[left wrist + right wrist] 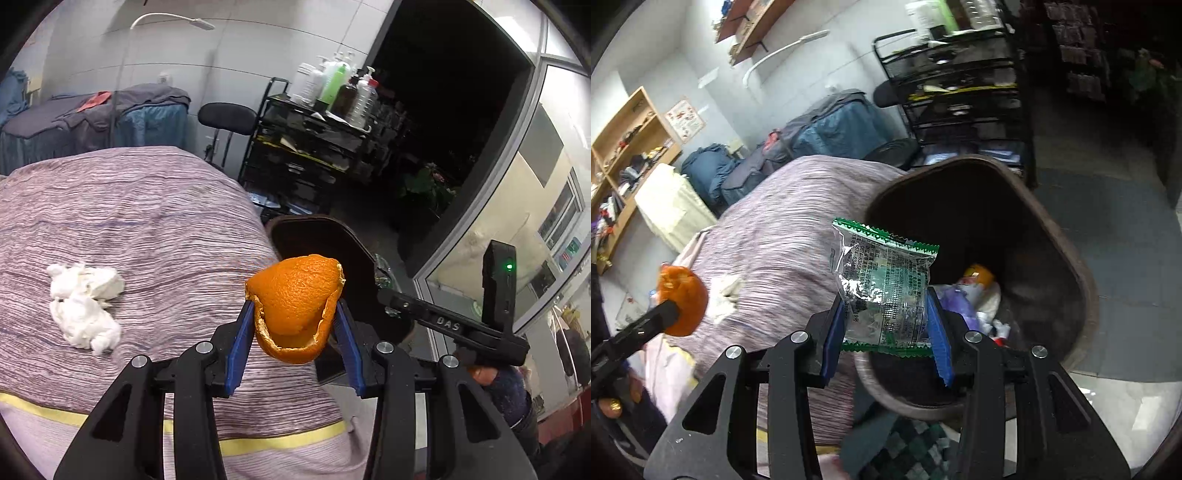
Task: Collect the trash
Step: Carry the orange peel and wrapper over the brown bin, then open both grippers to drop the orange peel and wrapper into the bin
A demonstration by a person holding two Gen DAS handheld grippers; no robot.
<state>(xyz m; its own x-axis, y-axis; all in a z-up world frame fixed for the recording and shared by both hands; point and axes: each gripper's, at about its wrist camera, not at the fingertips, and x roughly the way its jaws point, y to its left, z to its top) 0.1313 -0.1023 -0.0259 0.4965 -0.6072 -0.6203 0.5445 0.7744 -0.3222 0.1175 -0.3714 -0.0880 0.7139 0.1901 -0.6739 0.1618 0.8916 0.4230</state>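
Carrying trash toward the bin (1082,280) looks like the step in hand: both grippers are loaded and near its dark mouth. The left gripper (295,325) has its blue jaws partly closed on a curled orange peel (295,295), pinched at both sides and held clear above the striped bedcover (147,206), with the bin's rim just beyond it. The right gripper (886,325) has its jaws closed partway on a clear wrapper (886,284) with green crimped edges, which stands upright between the pads, just over the near edge of the bin; other rubbish already lies inside at the bottom. A crumpled tissue (85,306) lies on the bedcover, left of the peel, not yet collected. Next, I judge, each gripper needs to be brought fully over the bin's opening and its jaws spread so the piece falls in; the light wrapper may cling to a pad or drift past the rim. After that the tissue remains to be picked up.
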